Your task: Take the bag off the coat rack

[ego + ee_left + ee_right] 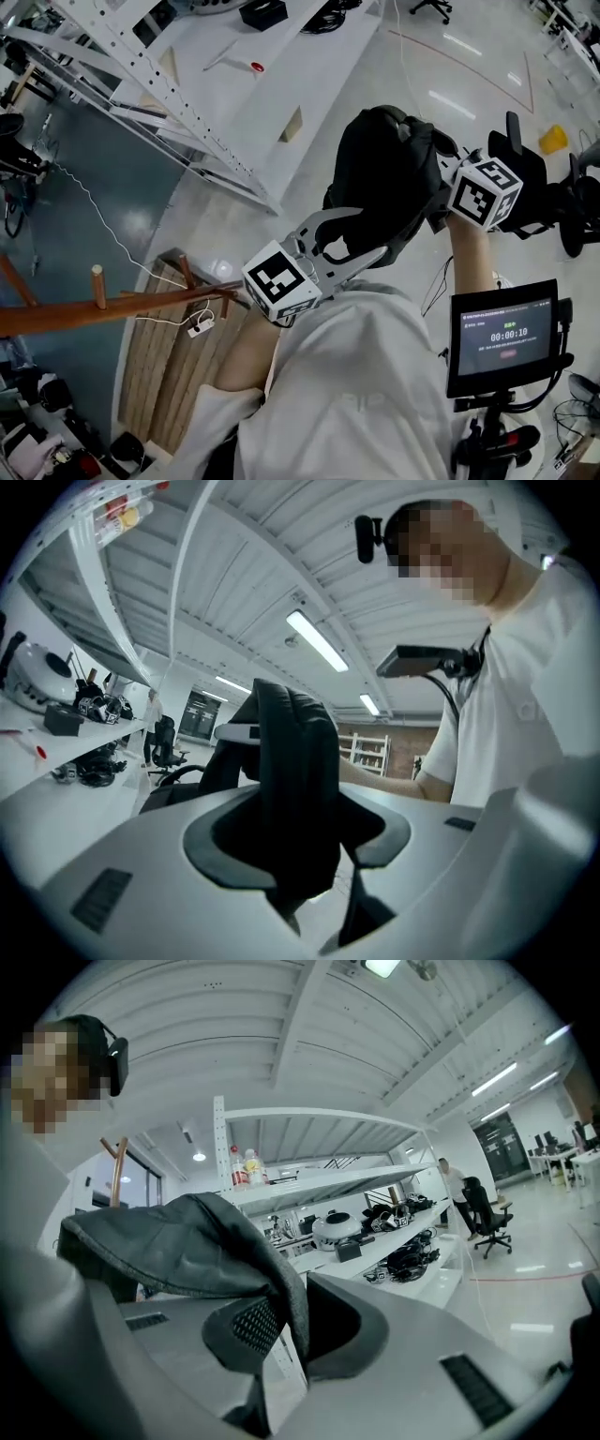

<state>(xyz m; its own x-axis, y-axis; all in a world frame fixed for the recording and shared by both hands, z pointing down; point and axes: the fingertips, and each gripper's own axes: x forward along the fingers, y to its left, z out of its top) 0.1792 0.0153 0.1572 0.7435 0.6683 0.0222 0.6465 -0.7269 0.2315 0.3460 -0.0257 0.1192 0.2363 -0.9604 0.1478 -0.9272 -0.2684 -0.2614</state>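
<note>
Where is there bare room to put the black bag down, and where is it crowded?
Bare: the white table between the black box and its near edge; the pale floor right of it. Crowded: the lower left corner around the coat rack.

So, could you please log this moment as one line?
bag: off coat rack | left gripper: shut on strap | right gripper: shut on bag

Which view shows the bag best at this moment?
Head view: the whole black bag shows, well apart from the rack. The left gripper view shows only a dark strap-like part of it between the jaws. The right gripper view shows only a grey fold of fabric pinched at the jaws.
</note>
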